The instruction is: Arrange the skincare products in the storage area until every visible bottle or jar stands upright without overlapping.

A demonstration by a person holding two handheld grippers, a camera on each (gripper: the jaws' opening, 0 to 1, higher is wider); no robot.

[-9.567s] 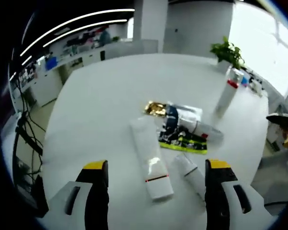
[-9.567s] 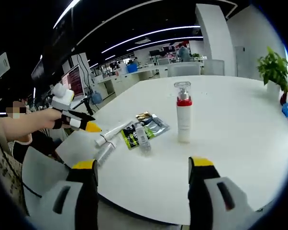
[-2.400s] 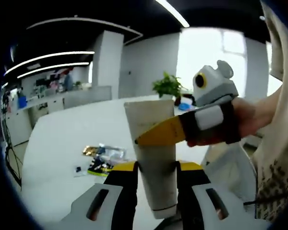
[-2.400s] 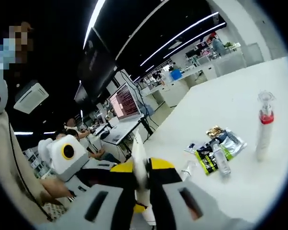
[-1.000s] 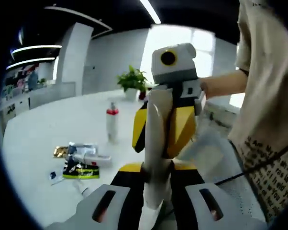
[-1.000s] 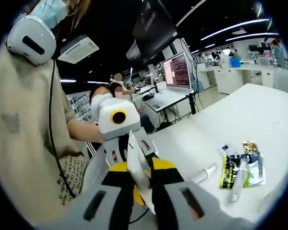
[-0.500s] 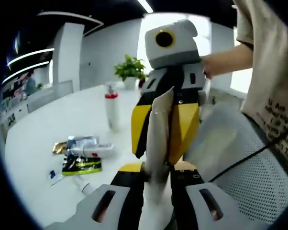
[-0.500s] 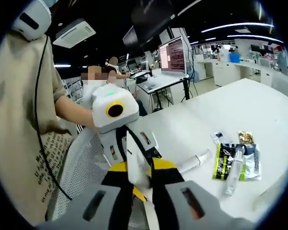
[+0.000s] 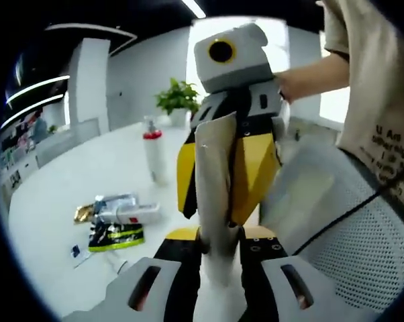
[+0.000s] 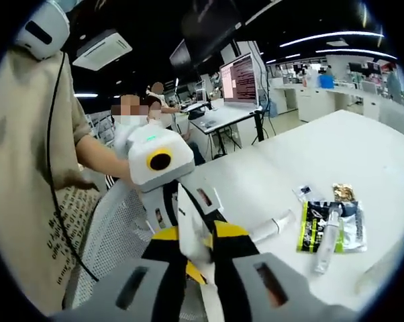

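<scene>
A large white tube (image 9: pixel 212 154) stands off the table between both grippers. My left gripper (image 9: pixel 212 235) is shut on its lower end. Facing it, my right gripper (image 9: pixel 212 201) is shut on the tube's flat upper end. In the right gripper view the same tube (image 10: pixel 187 215) sits in my right gripper (image 10: pixel 198 235), with the left gripper (image 10: pixel 188 201) clamped on it from beyond. On the white table (image 9: pixel 68 181) a pump bottle (image 9: pixel 152 153) with a red collar stands upright. A small bottle (image 10: pixel 325 245) and a small white tube (image 10: pixel 272 226) lie flat by the sachets (image 10: pixel 316 228).
A green-black sachet (image 9: pixel 115 235), a silver one (image 9: pixel 118 208) and a gold one (image 9: pixel 83 213) lie in a loose pile. A mesh chair (image 9: pixel 349 221) stands close on the right, beside the person's arm (image 9: pixel 309 67). A potted plant (image 9: pixel 178 97) sits far back.
The large tube, once flat on the table, is now off it in the left gripper, and the right gripper has shut on its other end. In the last half second, only slight camera shifts.
</scene>
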